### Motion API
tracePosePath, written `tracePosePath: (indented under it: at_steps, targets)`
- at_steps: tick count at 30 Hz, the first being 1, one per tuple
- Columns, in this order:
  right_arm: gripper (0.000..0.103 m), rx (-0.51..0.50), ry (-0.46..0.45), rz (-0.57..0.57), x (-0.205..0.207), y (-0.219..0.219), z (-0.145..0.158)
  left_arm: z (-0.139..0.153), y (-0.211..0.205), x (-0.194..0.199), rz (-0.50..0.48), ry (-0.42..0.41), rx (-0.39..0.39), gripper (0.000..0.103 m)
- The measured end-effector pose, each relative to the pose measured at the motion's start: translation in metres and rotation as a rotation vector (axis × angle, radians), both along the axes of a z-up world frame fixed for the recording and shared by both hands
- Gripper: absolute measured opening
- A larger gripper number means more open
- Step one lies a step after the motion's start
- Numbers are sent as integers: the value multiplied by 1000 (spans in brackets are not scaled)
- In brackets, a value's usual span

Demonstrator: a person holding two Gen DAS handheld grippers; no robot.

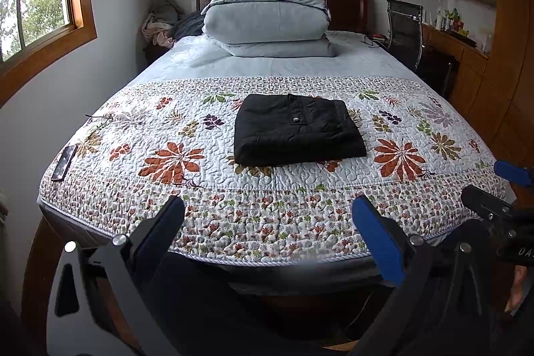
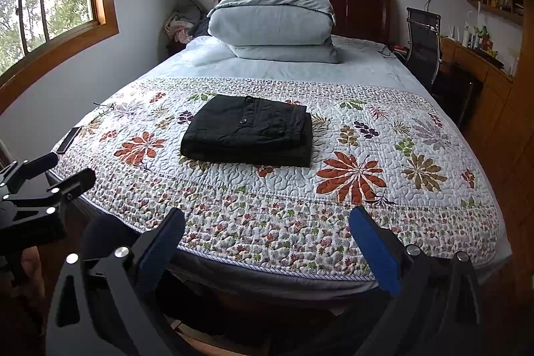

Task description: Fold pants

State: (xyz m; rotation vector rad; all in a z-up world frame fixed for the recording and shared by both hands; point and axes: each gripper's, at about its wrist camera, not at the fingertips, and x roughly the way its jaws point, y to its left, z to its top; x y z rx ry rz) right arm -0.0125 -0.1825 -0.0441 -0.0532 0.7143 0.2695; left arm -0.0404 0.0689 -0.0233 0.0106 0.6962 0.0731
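Observation:
The black pants [image 1: 297,129] lie folded into a flat rectangular stack on the floral quilt [image 1: 200,206], with a button flap on top. They also show in the right wrist view [image 2: 248,130]. My left gripper [image 1: 268,206] is open and empty, held back over the foot edge of the bed, well short of the pants. My right gripper [image 2: 267,217] is open and empty too, at the foot edge, to the right of the left one. The right gripper's fingers [image 1: 514,172] show at the right edge of the left wrist view; the left gripper's fingers [image 2: 76,181] show at the left of the right wrist view.
A dark phone [image 1: 64,163] lies near the bed's left edge. Stacked grey pillows [image 1: 267,19] sit at the headboard. A black chair [image 1: 405,25] and a wooden desk [image 1: 460,49] stand to the right of the bed. Clothes are piled at the back left [image 1: 160,22].

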Motion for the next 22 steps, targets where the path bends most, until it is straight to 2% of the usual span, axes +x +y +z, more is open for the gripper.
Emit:
tracePosePath:
  at_steps: [8,12,16,22]
  targets:
    - [99,-4,-3,-5,-1,0,-2,-4,-3,-1,-15,5,16,98]
    - [99,-4,-2,-6,-1,0,-2,1,-2,-5,-14,-18,17,100]
    - [99,-4,0,-2,-1,1,-1,5,0,-3,-14,-14,-10,100]
    - [99,-6,-3,1,0,1,1,4,0,-2,-8,-8,-11,100]
